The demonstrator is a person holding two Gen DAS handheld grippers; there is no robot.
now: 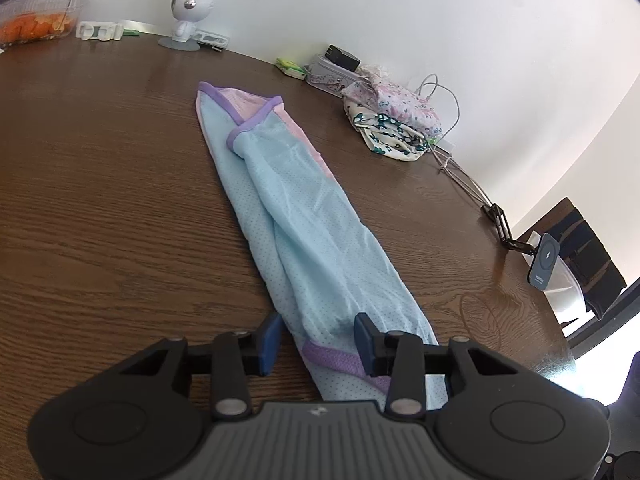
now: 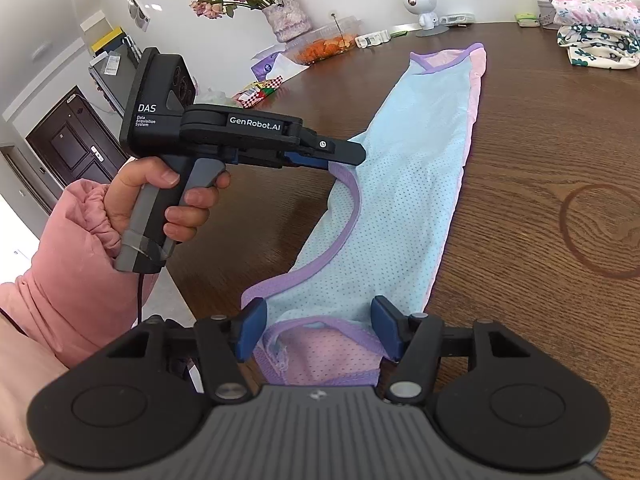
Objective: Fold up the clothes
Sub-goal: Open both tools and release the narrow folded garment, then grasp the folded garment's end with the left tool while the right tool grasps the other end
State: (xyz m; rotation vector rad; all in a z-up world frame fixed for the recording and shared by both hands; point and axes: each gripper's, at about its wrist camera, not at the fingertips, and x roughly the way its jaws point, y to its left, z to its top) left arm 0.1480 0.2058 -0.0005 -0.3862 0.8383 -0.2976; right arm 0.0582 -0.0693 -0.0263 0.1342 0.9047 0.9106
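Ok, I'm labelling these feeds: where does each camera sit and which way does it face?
Left wrist: on the left hand-held gripper, looking along the blue garment toward the wall; only its fingers show.
Right wrist: on the right hand-held gripper, over the blue garment's near end, looking up it; the left hand and pink sleeve show.
Shared: blue garment, white figurine, folded clothes.

1 light-blue mesh garment with purple trim (image 2: 404, 184), 2 black grippers with blue pads (image 2: 316, 332) (image 2: 344, 158), 1 stack of folded floral clothes (image 2: 596, 32), 1 white round-headed robot figurine (image 2: 420, 2)

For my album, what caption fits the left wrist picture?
Long light-blue mesh garment with purple trim lying on a brown wooden table.
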